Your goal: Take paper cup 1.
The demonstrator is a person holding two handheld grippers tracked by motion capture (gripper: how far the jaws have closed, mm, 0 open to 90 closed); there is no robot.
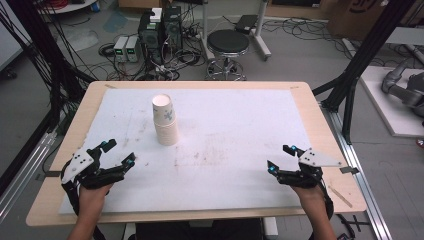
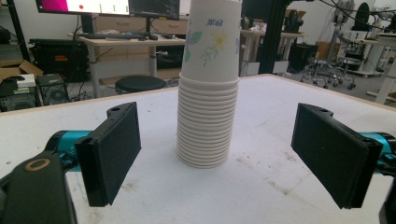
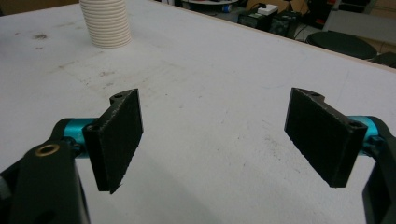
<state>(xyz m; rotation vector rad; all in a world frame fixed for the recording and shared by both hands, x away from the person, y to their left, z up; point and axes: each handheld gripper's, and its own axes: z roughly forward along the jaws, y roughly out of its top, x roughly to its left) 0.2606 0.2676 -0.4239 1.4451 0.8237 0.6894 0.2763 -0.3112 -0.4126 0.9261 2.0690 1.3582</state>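
Note:
A stack of white paper cups [image 1: 165, 120] with a floral print stands upside down on the white mat, left of the table's middle. My left gripper [image 1: 119, 152] rests near the front left, open, its jaws pointing at the stack of cups [image 2: 209, 93] some way off. My right gripper [image 1: 281, 157] is at the front right, open, with bare mat between its jaws. The cup stack [image 3: 106, 23] shows far off at the top left of the right gripper view.
The white mat [image 1: 235, 145] covers most of the wooden table [image 1: 320, 125]. A black stool [image 1: 227, 47], computer boxes and cables lie on the floor beyond the far edge. Black frame posts stand at both sides.

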